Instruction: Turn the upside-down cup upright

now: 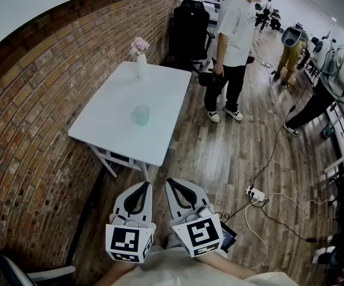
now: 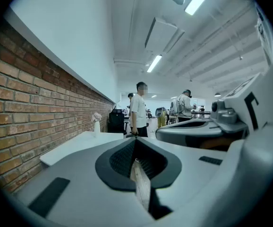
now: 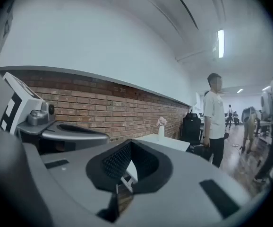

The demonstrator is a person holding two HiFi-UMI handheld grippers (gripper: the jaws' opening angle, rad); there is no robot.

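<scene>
A pale green translucent cup (image 1: 140, 114) stands on the white table (image 1: 112, 130), near the middle. It looks mouth-down, though it is too small to be certain. My left gripper (image 1: 146, 185) and right gripper (image 1: 169, 182) are side by side close to my body, well short of the table's near edge. Both are shut and hold nothing. In the left gripper view the closed left gripper (image 2: 135, 139) points toward the table (image 2: 77, 144). In the right gripper view the right gripper (image 3: 131, 143) is likewise shut. The cup is hidden in both gripper views.
A white vase with pink flowers (image 1: 140, 53) stands at the table's far end. A brick wall (image 1: 35, 118) runs along the left. A person in a white shirt (image 1: 235, 37) stands past the table beside a black chair (image 1: 188, 27). A power strip (image 1: 255, 193) and cables lie on the wooden floor to the right.
</scene>
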